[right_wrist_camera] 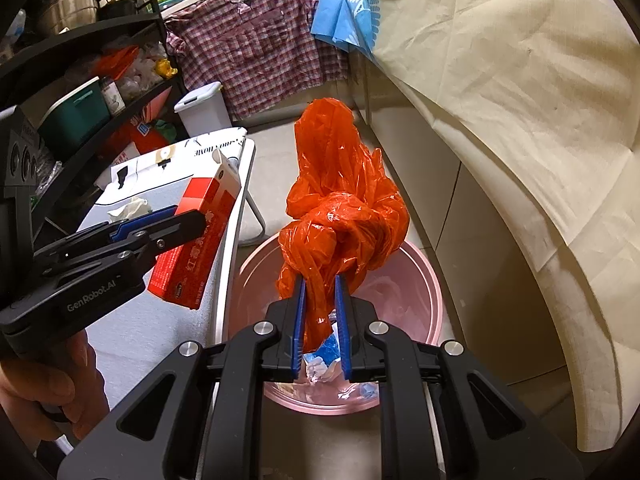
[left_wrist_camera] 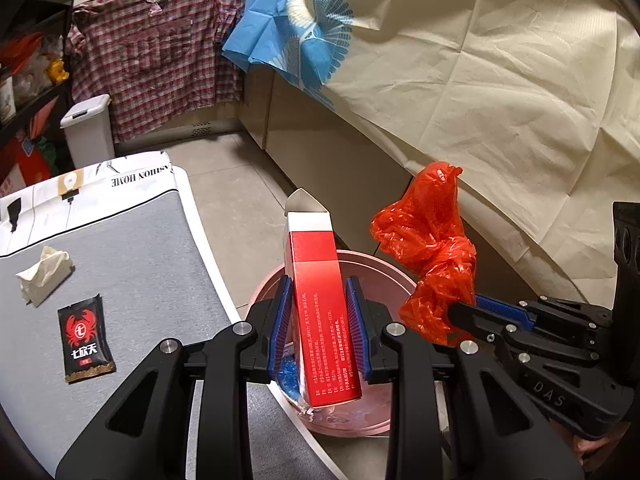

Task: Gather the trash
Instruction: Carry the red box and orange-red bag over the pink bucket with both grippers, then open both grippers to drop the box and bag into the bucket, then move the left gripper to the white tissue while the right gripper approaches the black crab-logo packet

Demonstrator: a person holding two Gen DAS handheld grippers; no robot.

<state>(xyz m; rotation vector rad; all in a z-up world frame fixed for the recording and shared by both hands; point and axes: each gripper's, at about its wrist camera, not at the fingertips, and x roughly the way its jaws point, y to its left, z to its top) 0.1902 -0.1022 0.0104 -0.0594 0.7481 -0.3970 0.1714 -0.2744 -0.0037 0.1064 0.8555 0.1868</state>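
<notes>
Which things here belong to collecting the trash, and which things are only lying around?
Belong to the job:
- red box, clamped in the left gripper
- orange plastic bag, clamped in the right gripper
- pink bin
- crumpled tissue
- black sachet

Just lying about:
- white lidded bin
- checked shirt
- blue cloth

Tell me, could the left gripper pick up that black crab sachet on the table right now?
Probably not yet: the left gripper is shut on the red box above the pink bin. The sachet itself lies uncovered.
</notes>
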